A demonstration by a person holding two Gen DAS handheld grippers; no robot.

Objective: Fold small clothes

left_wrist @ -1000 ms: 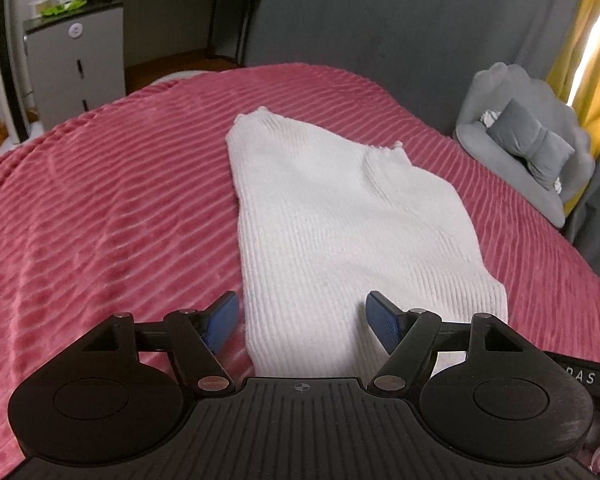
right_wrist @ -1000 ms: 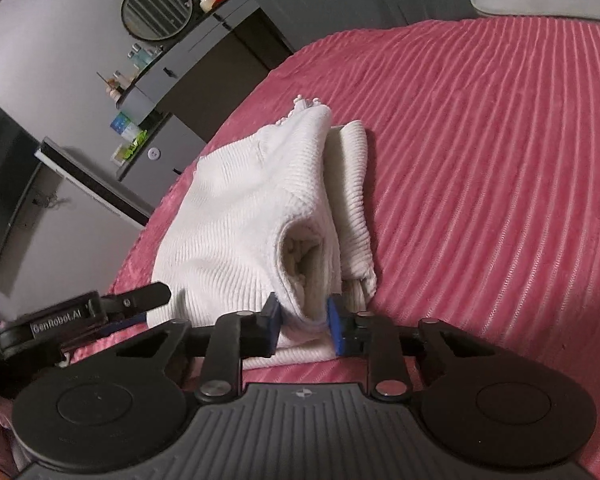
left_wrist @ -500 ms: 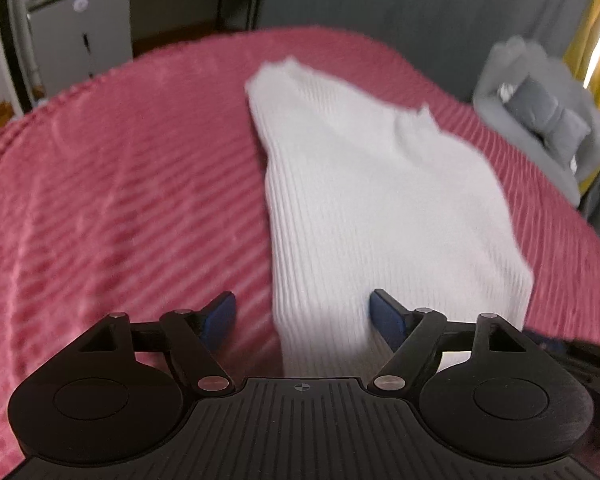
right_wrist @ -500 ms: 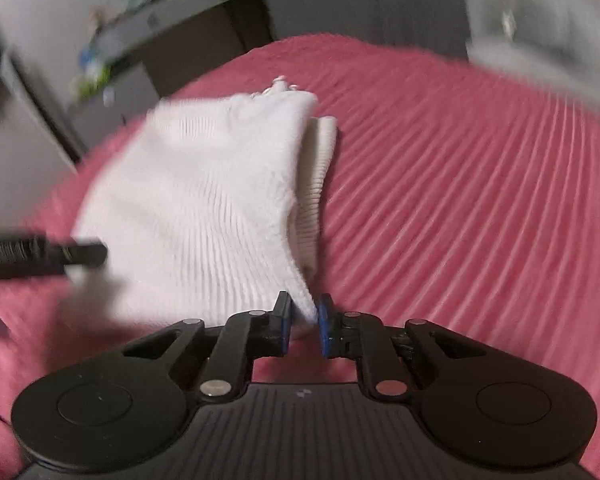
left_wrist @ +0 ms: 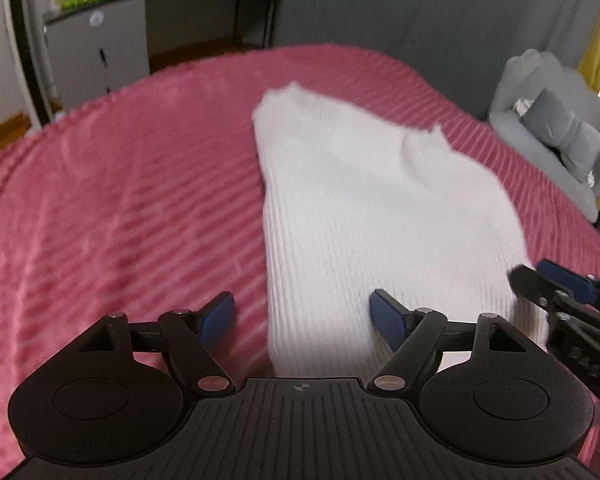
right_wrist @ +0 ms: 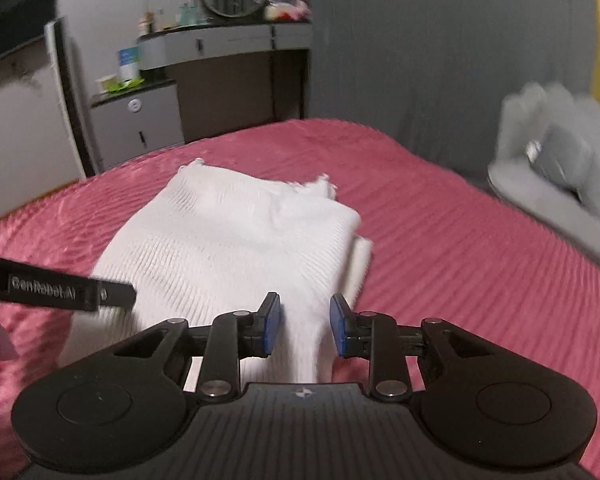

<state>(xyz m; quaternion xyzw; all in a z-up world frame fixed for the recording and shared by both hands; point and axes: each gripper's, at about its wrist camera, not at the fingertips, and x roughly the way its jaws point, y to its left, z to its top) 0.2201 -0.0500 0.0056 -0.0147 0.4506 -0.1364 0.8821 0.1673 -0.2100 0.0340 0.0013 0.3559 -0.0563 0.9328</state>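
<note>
A white ribbed knit garment (left_wrist: 372, 208) lies folded lengthwise on the pink bedspread (left_wrist: 120, 208); it also shows in the right wrist view (right_wrist: 236, 244). My left gripper (left_wrist: 304, 318) is open, its jaws wide on either side of the garment's near left corner. My right gripper (right_wrist: 305, 326) is open, its blue pads (right_wrist: 274, 326) a little apart around the garment's near right corner, not pinching it. The right gripper shows at the right edge of the left wrist view (left_wrist: 560, 284). The left gripper's arm shows at the left of the right wrist view (right_wrist: 60, 294).
The pink ribbed bedspread (right_wrist: 460, 264) extends all around the garment. A grey shell-shaped chair with a cushion (left_wrist: 556, 136) stands to the right of the bed. A grey cabinet (left_wrist: 100, 52) and a dressing table with a round mirror (right_wrist: 236, 44) stand beyond the bed.
My right gripper has opened and let go of the garment's near right corner, which now lies flat. Both grippers shifted slightly; the left stayed open.
</note>
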